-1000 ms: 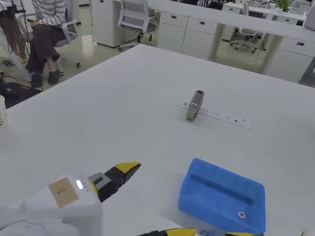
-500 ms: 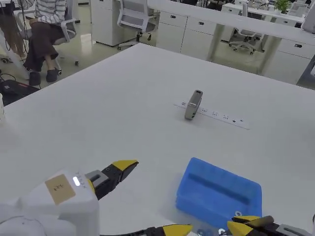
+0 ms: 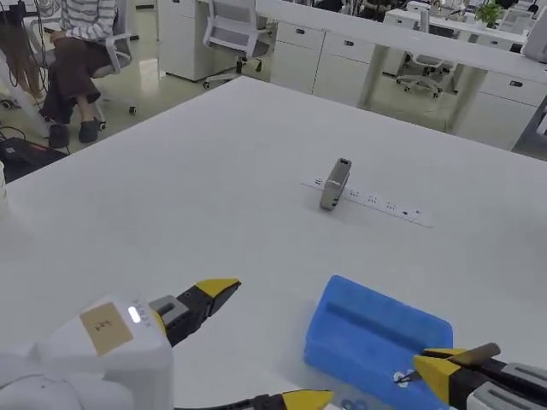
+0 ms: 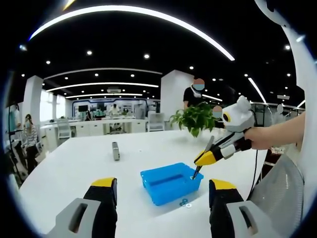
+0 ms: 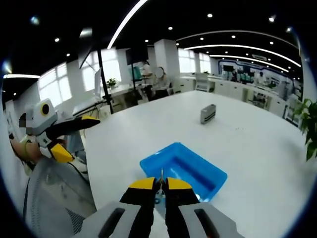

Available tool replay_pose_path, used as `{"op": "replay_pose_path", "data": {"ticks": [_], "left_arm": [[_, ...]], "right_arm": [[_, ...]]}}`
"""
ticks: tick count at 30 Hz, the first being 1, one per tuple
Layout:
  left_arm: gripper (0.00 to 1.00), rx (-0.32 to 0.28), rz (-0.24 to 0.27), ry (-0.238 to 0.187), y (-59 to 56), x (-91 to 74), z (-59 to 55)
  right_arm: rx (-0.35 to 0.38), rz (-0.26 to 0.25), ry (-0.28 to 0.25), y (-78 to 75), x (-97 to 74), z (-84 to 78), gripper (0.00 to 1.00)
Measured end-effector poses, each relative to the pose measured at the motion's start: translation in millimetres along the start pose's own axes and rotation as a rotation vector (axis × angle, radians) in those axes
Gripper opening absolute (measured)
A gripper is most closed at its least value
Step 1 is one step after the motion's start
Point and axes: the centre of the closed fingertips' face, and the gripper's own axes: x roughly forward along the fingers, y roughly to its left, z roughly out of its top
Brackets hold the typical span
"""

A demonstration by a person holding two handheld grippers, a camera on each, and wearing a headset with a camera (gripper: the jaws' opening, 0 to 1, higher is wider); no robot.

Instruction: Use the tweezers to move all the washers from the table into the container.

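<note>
Now right gripper (image 5: 161,184) clamped on tweezers (image 4: 208,144), tips at a washer (image 3: 399,377) in the blue container (image 3: 367,329), left gripper (image 4: 162,184) jaws apart.

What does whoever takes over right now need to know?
Left tool: open, empty, beside the container.
Right tool: shut on the tweezers, tip at the container.
One washer sits at the tweezers' tip; held or already dropped, can't tell.
Left to do: loose washers lie on the table by the container. Pick each and drop it in.

left tool (image 4: 162,183) gapes wide (jaws well apart), right tool (image 5: 161,184) pinched on the tweezers (image 4: 196,170).
</note>
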Motion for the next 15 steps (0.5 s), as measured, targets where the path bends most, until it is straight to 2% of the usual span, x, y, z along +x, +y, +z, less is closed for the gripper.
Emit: {"op": "replay_pose_path", "data": {"ticks": [7, 15], "left_arm": [[0.76, 0.003, -0.002, 0.002, -0.3, 0.3, -0.4], [0.76, 0.004, 0.0, 0.009, 0.5, 0.1, -1.6]], "right_arm": [[-0.009, -0.025, 0.03, -15.4, 3.4, 4.1, 0.03], [0.018, -0.012, 0.089, -27.6, 15.8, -3.6, 0.03]]}}
